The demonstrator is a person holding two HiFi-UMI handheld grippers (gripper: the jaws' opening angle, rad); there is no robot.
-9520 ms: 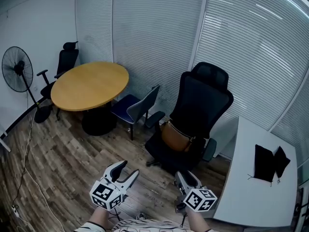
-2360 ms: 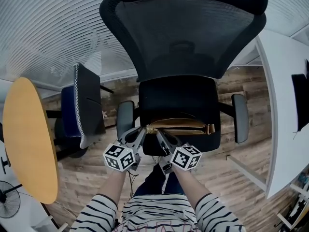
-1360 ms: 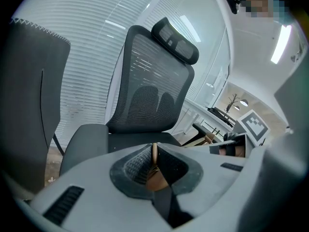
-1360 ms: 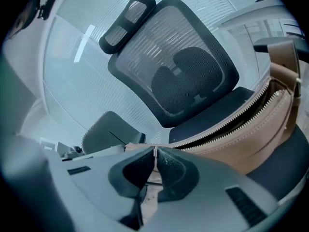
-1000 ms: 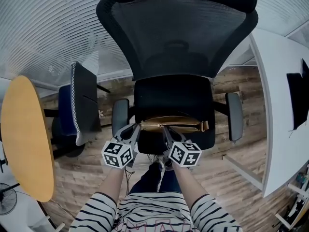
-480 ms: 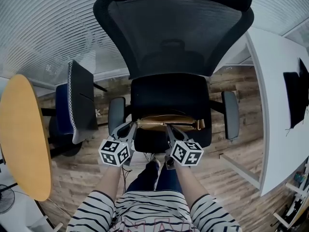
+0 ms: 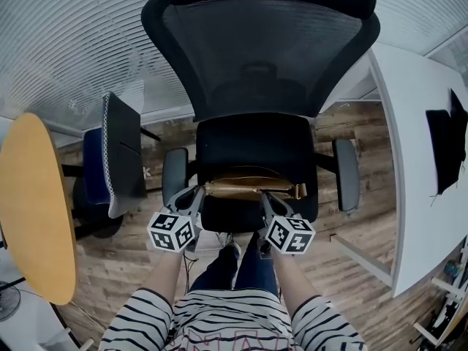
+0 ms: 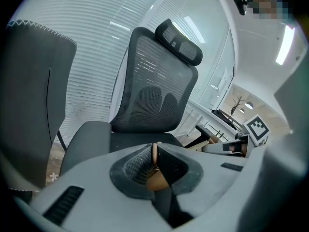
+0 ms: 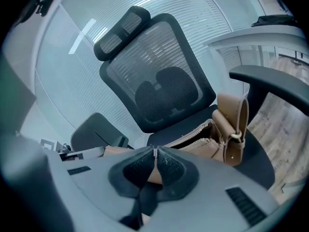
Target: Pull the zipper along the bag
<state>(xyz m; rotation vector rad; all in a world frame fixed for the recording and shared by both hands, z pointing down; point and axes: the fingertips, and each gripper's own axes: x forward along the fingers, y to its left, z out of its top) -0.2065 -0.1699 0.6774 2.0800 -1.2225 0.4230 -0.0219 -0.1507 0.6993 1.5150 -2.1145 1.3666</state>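
Observation:
A tan leather bag (image 7: 252,189) lies across the seat of a black office chair (image 7: 256,145). My left gripper (image 7: 198,193) is shut on the bag's left end, and a fold of tan leather (image 8: 157,181) shows between the left gripper's (image 8: 154,151) pads. My right gripper (image 7: 265,196) is at the bag's top, right of the middle. In the right gripper view the right gripper (image 9: 155,152) is shut on the thin zipper pull. Ahead of it the zipper (image 9: 192,137) gapes open as far as the strap ring (image 9: 235,135) at the bag's (image 9: 219,146) right end.
The chair's armrests (image 7: 346,174) flank the seat, and its mesh back (image 7: 259,53) rises behind the bag. A white desk (image 7: 420,159) stands to the right. A blue chair (image 7: 110,159) and a round wooden table (image 7: 33,210) stand to the left. My legs are under the grippers.
My right gripper has slid to the right along the top of the bag, still shut. The left gripper has kept its hold on the bag's left end.

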